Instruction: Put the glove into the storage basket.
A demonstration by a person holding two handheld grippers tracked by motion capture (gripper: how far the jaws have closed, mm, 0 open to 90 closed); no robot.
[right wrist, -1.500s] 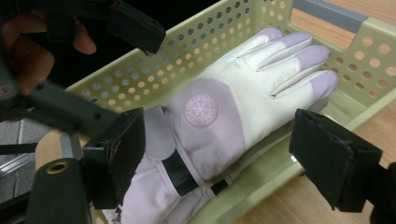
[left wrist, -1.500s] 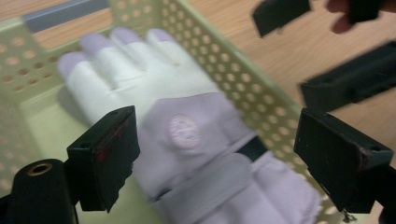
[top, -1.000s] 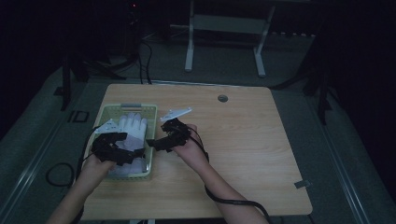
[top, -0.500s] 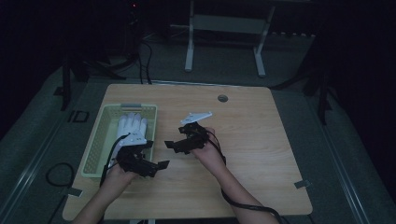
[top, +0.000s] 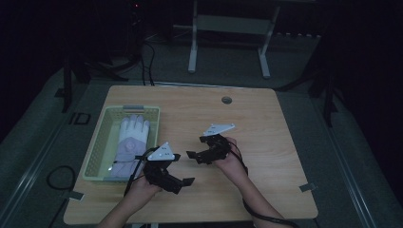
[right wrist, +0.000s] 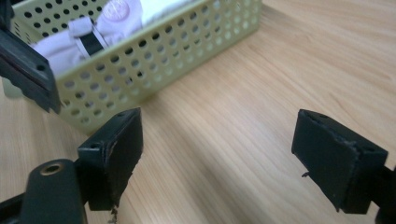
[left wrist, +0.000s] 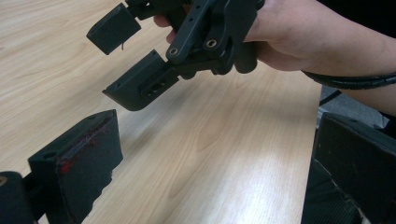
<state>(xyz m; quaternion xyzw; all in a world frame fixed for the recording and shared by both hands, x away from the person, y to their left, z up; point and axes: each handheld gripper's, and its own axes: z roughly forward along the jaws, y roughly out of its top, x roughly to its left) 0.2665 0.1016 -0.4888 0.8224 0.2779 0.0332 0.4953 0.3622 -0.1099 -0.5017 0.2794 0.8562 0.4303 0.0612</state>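
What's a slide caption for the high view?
Both tongs, left and right, open above the table, beside a basket holding a white glove.

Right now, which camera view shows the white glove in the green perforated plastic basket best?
The high view: the white glove lies flat and whole inside the green perforated plastic basket, fingers pointing away from the person. The right gripper view shows just its cuff end with a dark strap over the basket wall. The left gripper view looks across the wooden table.
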